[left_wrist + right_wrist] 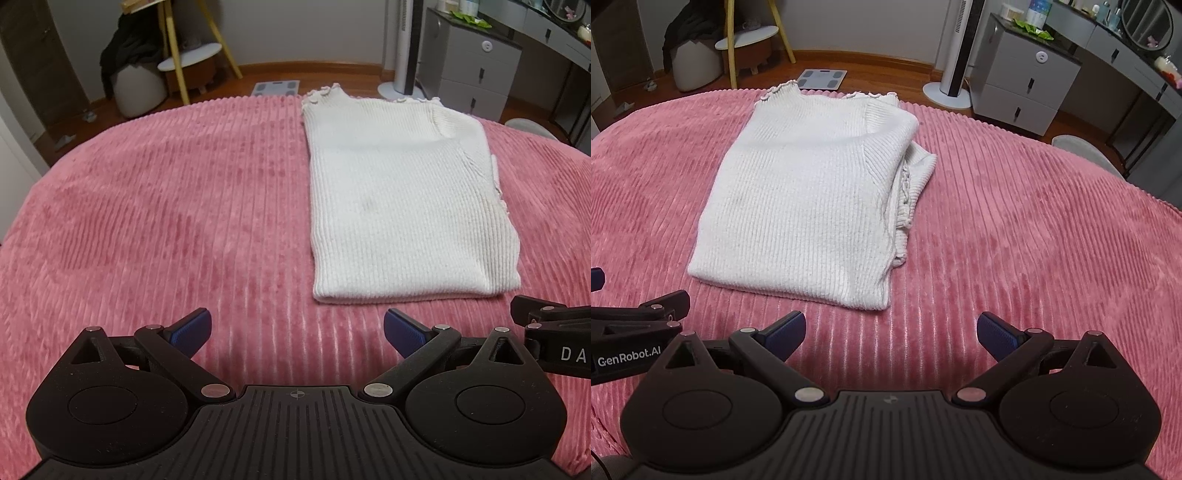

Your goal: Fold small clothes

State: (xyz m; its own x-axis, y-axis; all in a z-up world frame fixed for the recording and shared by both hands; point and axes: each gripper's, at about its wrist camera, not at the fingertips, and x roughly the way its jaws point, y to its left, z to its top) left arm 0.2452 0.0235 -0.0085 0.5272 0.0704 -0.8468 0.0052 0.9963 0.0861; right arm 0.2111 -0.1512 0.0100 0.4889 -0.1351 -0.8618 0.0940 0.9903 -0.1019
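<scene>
A white ribbed knit top (402, 199) lies folded lengthwise on the pink corduroy bedspread (166, 221), frilled collar at the far edge. It also shows in the right wrist view (812, 206), with layered edges on its right side. My left gripper (297, 330) is open and empty, hovering near the bedspread in front of and left of the top's near hem. My right gripper (891, 332) is open and empty, just in front of the hem's right corner. Each gripper's body shows at the edge of the other's view.
Beyond the bed are a wooden floor, a bathroom scale (822, 78), a tower fan (955, 55), a grey drawer unit (1023, 81), a yellow-legged stand (192, 55) and a round stool (138, 88).
</scene>
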